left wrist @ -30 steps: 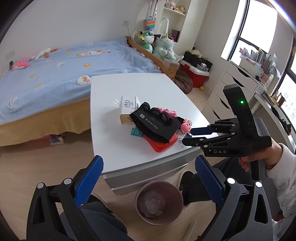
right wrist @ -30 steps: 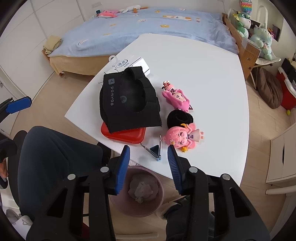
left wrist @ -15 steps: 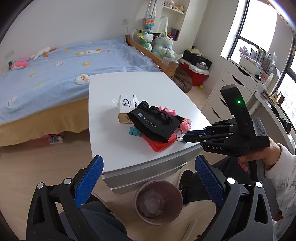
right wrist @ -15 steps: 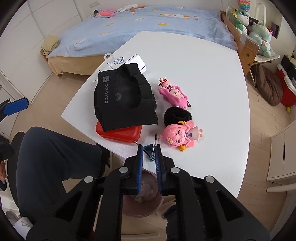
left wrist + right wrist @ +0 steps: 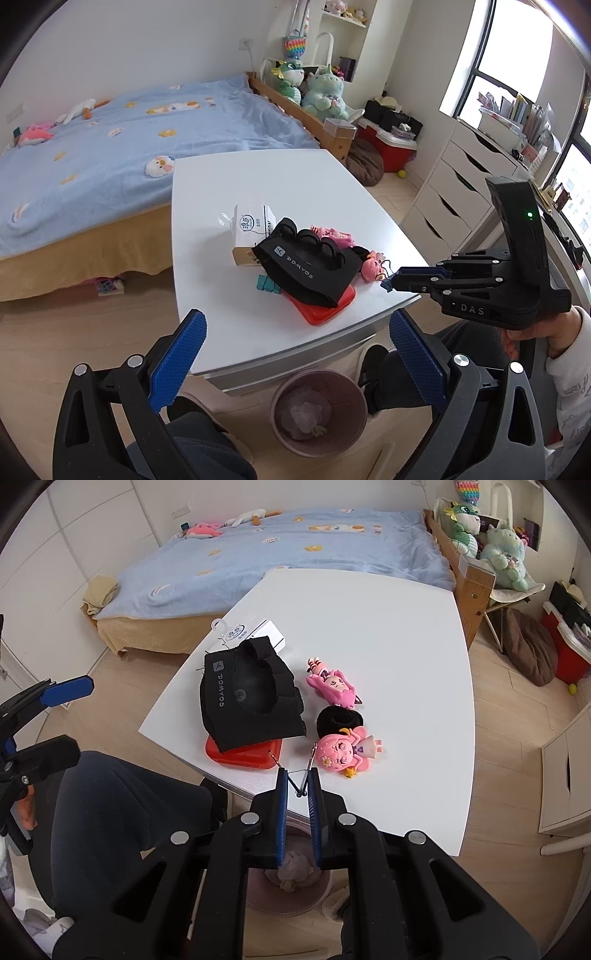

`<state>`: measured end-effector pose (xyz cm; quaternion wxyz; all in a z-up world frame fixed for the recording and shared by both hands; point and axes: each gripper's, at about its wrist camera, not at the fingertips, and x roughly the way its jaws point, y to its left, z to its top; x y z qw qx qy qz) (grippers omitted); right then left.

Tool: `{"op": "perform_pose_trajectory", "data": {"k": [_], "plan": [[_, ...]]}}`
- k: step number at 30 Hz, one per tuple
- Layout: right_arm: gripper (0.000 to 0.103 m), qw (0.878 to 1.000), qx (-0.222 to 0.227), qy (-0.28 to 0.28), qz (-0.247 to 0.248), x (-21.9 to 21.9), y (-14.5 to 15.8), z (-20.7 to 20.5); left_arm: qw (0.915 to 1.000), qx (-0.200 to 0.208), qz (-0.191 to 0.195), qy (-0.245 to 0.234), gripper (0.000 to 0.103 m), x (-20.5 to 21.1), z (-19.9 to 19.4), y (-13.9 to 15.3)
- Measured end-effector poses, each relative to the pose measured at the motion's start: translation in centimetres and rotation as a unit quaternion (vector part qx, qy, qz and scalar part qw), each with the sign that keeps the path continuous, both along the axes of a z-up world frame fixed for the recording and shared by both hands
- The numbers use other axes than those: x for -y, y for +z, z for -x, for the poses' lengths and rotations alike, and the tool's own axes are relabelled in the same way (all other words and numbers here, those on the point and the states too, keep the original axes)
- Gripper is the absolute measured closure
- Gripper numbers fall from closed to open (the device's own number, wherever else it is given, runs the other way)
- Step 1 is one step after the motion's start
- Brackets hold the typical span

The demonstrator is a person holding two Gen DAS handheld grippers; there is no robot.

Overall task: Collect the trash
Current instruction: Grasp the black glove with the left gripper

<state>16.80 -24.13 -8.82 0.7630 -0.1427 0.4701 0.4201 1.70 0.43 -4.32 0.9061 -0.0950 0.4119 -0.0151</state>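
**Right wrist view: binder clip pinched at the table's edge**

Right wrist view has the right gripper clamped tight on a small binder clip, the blue clip body squeezed between the pads and its two wire handles splaying up toward 12 o'clock. Straight below, at 6 o'clock behind the fingers, sits the pink trash bin on the floor, with crumpled paper inside. On the white table, a pink doll lies just at 1 o'clock from the clip, touching a black hair tie. A second pink doll rests farther up. At 10 o'clock, a black glove is draped over a red tray, with a white box behind it.

From the left wrist view, the left gripper stands wide open with nothing between its blue pads, hovering over the floor short of the table's near edge. The bin shows at 6 o'clock, between those fingers. At 3 o'clock, a hand grips the right tool's handle.
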Motion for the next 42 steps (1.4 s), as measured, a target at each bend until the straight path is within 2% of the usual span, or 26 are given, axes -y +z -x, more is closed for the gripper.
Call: {"op": "perform_pose_trajectory", "data": {"k": [10, 21, 24, 26, 29, 31, 32, 35, 36, 37, 42], "plan": [[0.093, 1.0, 0.003, -0.011, -0.012, 1.3, 0.8, 0.1, 0.9995, -0.023, 0.018, 0.014, 0.008, -1.4, -4.4, -0.8], [0.093, 1.0, 0.004, -0.021, -0.016, 2.1, 1.1, -0.3, 0.9914, -0.063, 0.107, 0.043, 0.01, -3.5, -7.9, -4.6], [0.093, 1.0, 0.002, -0.023, -0.016, 2.2, 1.0, -0.4, 0.9885, -0.071, 0.127, 0.041, 0.021, -3.4, -8.5, -5.2], [0.093, 1.0, 0.002, -0.024, -0.015, 2.3, 0.9, -0.4, 0.987, -0.075, 0.136, 0.042, 0.024, -3.3, -8.9, -5.6], [0.093, 1.0, 0.001, -0.024, -0.015, 2.3, 0.9, -0.4, 0.9845, -0.082, 0.149, 0.043, 0.036, -3.3, -9.2, -6.0], [0.093, 1.0, 0.001, -0.024, -0.015, 2.3, 0.9, -0.4, 0.9839, -0.084, 0.152, 0.042, 0.051, -3.2, -9.4, -6.2], [0.093, 1.0, 0.001, -0.025, -0.015, 2.3, 0.9, -0.5, 0.9839, -0.085, 0.152, 0.04, 0.054, -3.1, -9.4, -6.3], [0.093, 1.0, 0.001, -0.026, -0.015, 2.4, 0.8, -0.5, 0.9834, -0.083, 0.156, 0.043, 0.077, -3.3, -9.4, -6.3], [0.093, 1.0, 0.001, -0.026, -0.015, 2.4, 0.8, -0.6, 0.9833, -0.081, 0.157, 0.043, 0.089, -3.3, -9.4, -6.3], [0.093, 1.0, 0.001, -0.026, -0.015, 2.4, 0.8, -0.6, 0.9833, -0.079, 0.158, 0.042, 0.094, -3.3, -9.4, -6.2], [0.093, 1.0, 0.001, -0.025, -0.016, 2.4, 0.9, -0.6, 0.9842, -0.064, 0.161, 0.036, 0.098, -3.1, -9.4, -5.6]]}}
